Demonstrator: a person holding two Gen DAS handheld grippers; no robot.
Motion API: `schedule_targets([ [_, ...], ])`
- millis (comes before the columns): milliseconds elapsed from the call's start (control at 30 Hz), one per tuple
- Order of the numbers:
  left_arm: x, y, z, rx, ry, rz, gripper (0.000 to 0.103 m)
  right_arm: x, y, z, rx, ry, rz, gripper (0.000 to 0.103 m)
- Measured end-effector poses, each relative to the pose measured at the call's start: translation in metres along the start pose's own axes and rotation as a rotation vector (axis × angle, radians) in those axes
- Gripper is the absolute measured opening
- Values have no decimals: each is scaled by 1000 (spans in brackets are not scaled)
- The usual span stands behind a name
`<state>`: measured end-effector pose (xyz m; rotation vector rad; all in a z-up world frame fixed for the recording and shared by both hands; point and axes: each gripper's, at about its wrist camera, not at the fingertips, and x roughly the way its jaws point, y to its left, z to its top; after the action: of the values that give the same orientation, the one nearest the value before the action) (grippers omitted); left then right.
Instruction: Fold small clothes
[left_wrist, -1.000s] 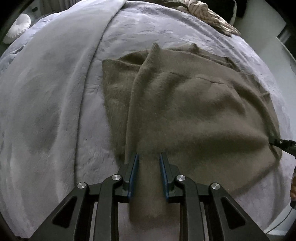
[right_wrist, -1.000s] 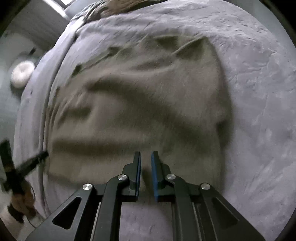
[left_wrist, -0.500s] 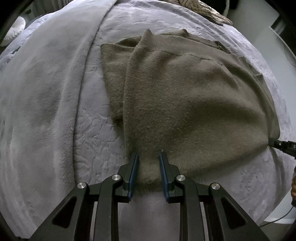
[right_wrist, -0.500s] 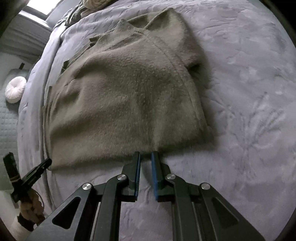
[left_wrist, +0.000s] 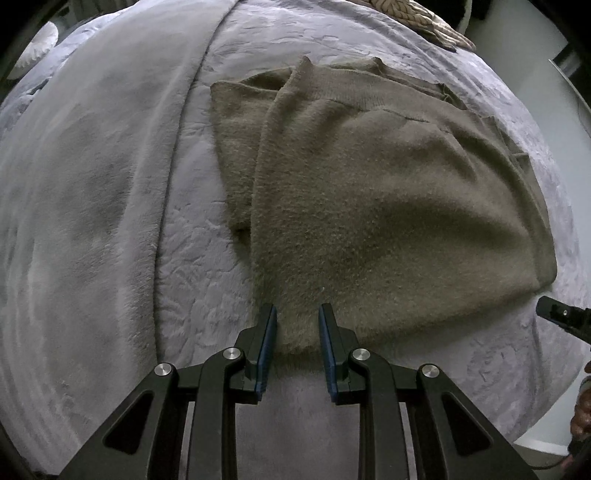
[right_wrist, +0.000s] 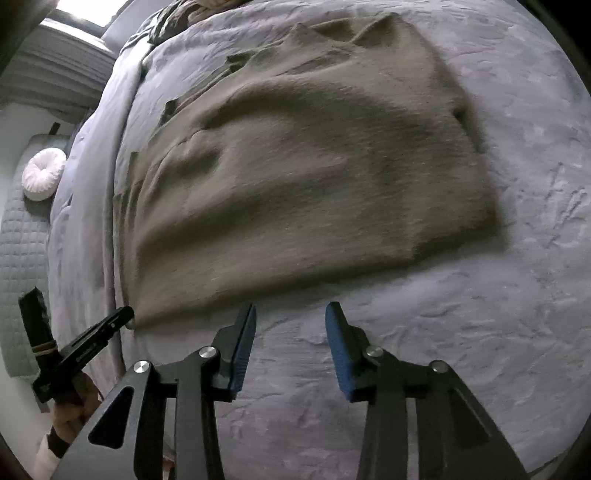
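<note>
Right hand-held gripper (right_wrist: 290, 314) has just been opening, nothing between its jaws now, sweater (right_wrist: 303, 177) lying just ahead on the bed (right_wrist: 480, 332). Left hand-held gripper (left_wrist: 297, 317) is pinching the sweater's corner. Next, folding needs a fresh grab.

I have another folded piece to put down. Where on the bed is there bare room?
Bare grey bedspread beside the brown sweater, and the strip before its near hem under the open right gripper. Crowded: the corner the left gripper grips.
</note>
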<state>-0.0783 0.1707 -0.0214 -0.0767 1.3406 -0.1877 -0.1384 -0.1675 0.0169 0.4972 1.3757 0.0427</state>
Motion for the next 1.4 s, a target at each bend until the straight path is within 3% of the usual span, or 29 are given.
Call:
schedule_targets([
  [467,-10,14,-6,-35,5,13,27,17,34,-6,-22,38,55,52],
  [500,-12,17,-6,-45,-4,6,39,19,37,-6,-26,42,60,52],
  [533,-14,19,-7,-52,-9,11,88,21,41,-7,-28,44,68,52],
  [567,-16,21,-7,-62,-15,41,101,23,44,-8,-29,46,74,53],
  [667,-23,26,-7,-56,-46,72,102,30,57,-9,-26,53,105,61],
  [800,-23,37,-3,-88,-41,66,102,44,73,-13,-18,79,178,62],
  [1033,-7,57,17,-171,-28,75,102,96,80,-24,193,153,434,62],
  [1067,-6,60,20,-186,-65,64,102,102,79,-25,227,153,464,62],
  [1333,3,84,36,-257,-43,-164,102,134,77,-18,480,76,661,64],
  [1367,3,85,38,-262,-43,-191,102,137,79,-18,492,76,676,58],
  [1400,5,87,40,-269,-42,-222,102,140,81,-17,500,79,707,31],
])
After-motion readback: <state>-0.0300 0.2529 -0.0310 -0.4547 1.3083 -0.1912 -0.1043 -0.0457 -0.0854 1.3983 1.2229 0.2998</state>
